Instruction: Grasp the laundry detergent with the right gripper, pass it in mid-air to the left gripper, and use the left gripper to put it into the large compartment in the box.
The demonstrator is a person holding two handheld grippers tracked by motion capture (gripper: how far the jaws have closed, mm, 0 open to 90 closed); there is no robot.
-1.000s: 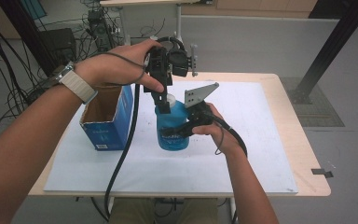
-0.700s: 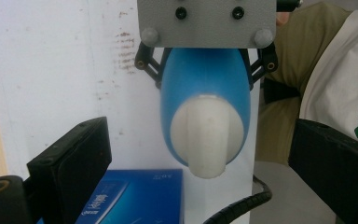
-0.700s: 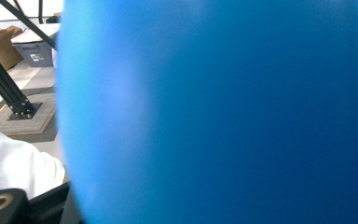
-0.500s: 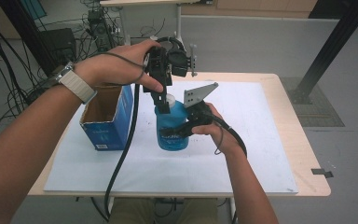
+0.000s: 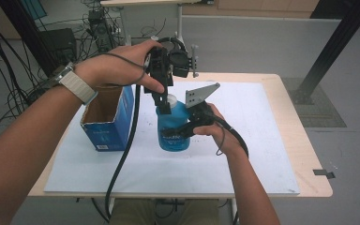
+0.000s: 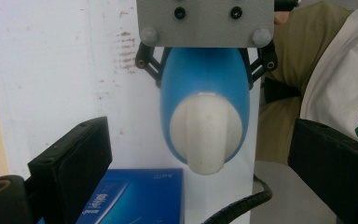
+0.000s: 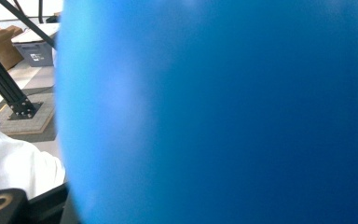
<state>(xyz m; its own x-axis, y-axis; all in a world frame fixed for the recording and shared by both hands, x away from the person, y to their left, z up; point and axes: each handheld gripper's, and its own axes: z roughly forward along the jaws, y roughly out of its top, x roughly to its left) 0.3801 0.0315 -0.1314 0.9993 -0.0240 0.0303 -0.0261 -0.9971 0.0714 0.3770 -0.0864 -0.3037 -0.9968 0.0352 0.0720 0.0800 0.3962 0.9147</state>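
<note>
Right claw (image 5: 182, 131) clamps rounded, smooth blue bottle (image 5: 172, 126), white-capped.

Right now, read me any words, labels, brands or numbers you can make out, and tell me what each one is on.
Nothing here reads clearly.
Blue bottle: a dark label with pale print, too blurred to read.
Blue box: a small white label low on its front, too small to read.
Blue box in the left gripper view: pale lettering, too blurred to quote.
White shirt: a green mark, a logo without readable letters.
</note>
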